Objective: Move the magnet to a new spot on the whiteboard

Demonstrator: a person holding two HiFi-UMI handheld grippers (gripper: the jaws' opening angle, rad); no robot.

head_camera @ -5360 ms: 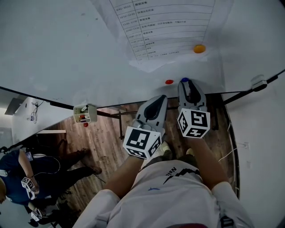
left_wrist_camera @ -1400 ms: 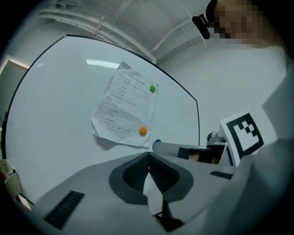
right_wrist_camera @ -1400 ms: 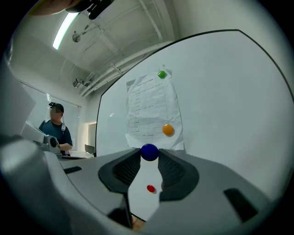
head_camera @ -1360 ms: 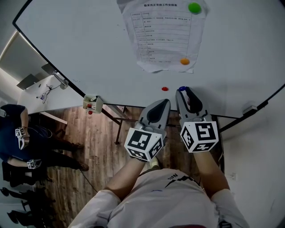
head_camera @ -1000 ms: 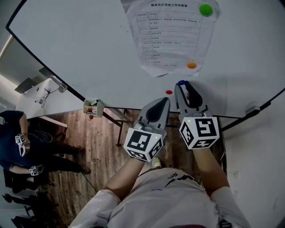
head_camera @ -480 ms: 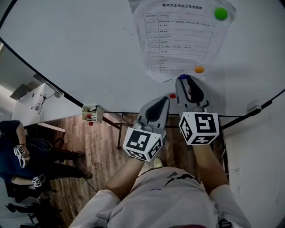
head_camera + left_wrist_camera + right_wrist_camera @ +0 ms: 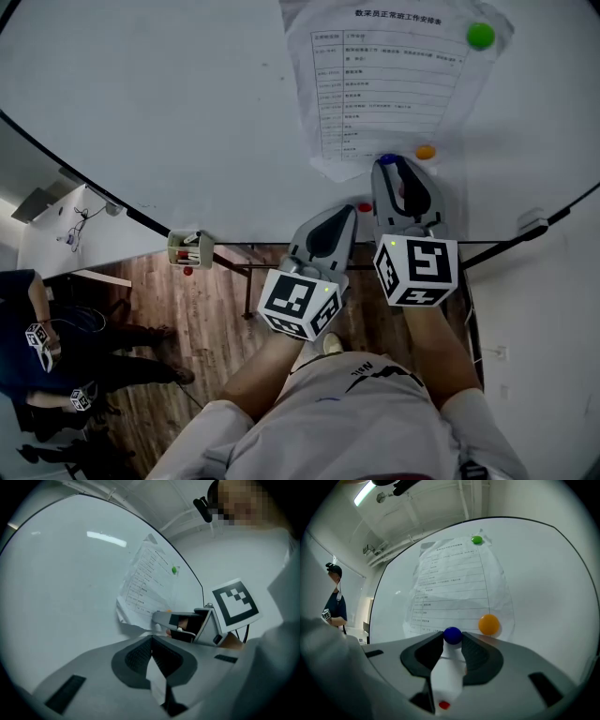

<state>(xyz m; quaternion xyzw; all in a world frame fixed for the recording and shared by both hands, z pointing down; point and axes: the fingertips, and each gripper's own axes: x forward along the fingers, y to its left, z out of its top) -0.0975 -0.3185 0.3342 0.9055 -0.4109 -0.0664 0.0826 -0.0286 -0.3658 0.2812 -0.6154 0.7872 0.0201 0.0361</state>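
In the head view the right gripper (image 7: 392,171) has risen from beside the red magnet (image 7: 364,207) to the lower edge of the paper (image 7: 394,75) on the whiteboard (image 7: 169,112). The left gripper view shows the left gripper (image 7: 151,640) with its jaws closed and empty. In the right gripper view the jaws grip the blue magnet (image 7: 452,635), just beside the orange magnet (image 7: 489,624).

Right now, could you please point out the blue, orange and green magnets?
blue magnet (image 7: 452,635): right gripper view, its exposed top.
orange magnet (image 7: 489,624): right gripper view, its centre.
green magnet (image 7: 481,36): head view, its centre.
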